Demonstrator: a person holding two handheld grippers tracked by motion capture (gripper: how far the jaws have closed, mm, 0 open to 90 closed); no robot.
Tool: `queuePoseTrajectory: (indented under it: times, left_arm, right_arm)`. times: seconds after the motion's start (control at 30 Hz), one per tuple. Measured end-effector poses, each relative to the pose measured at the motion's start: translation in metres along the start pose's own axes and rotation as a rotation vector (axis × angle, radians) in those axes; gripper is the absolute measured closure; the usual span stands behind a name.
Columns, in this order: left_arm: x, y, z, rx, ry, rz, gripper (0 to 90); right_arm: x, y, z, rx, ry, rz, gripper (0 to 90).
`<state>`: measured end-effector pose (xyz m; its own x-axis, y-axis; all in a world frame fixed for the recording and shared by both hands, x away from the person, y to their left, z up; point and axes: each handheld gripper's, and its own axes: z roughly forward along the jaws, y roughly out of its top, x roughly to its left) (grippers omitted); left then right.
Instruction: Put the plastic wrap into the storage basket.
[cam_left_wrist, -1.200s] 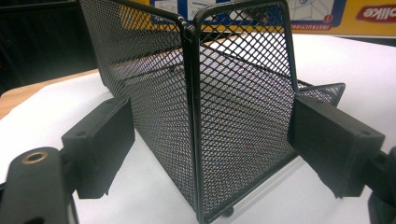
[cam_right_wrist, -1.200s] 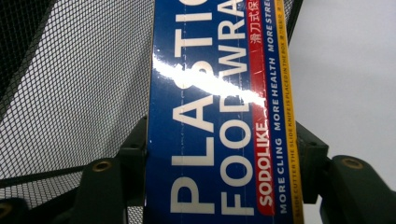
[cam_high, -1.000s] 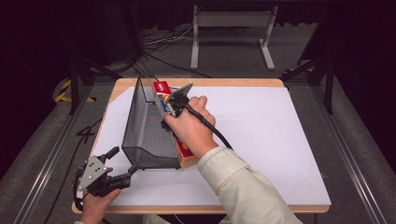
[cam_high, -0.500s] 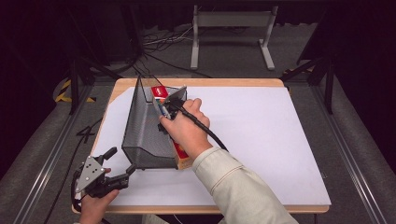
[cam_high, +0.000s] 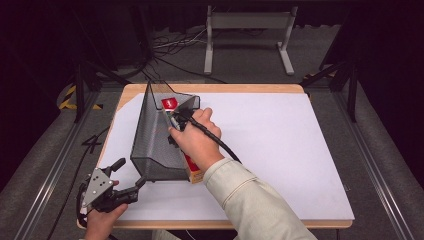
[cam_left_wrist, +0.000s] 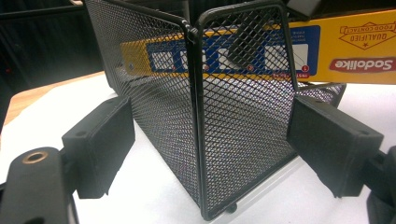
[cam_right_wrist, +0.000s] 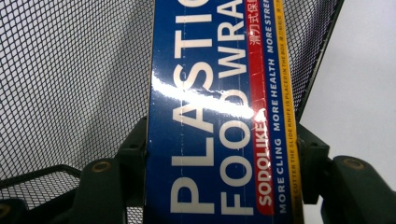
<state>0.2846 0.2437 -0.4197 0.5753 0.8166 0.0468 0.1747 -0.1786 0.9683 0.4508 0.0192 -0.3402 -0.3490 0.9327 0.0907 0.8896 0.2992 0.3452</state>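
The box of plastic wrap (cam_right_wrist: 219, 116) is a long, glossy cardboard carton, blue with red and yellow stripes. It lies slanted in the black wire-mesh rack (cam_high: 155, 145) on the white table cover (cam_high: 280, 150), its long axis running from the near edge toward the far end, the near end sticking out of the rack's open side. The right gripper (cam_high: 176, 121) is clamped across its width, one jaw on each long side. The left gripper (cam_high: 127, 175) waits at the rack's near corner, jaws spread wide, the corner between them untouched.
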Motion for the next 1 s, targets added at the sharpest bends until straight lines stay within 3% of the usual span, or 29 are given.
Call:
queuePoseTrajectory:
  times: [0.3,0.5,0.77,1.0]
  left_arm:
    - [0.0004,-0.0007,0.0011,0.003,-0.005,-0.005,16.1]
    - [-0.0002,-0.001,0.0023,0.01,-0.01,-0.008,16.0]
    - [-0.0001,-0.0012,0.0031,0.012,-0.011,-0.009,16.0]
    - [0.0001,-0.0014,0.0037,0.021,-0.011,-0.004,16.0]
  right_arm:
    - [-0.0046,0.0025,0.004,0.046,-0.03,-0.014,38.9]
    - [-0.0038,0.0023,0.0038,0.031,-0.044,-0.034,37.4]
    - [-0.0019,0.0008,0.0056,0.038,-0.04,-0.073,26.0]
    - [-0.0028,0.0008,0.0013,-0.013,-0.022,-0.076,21.0]
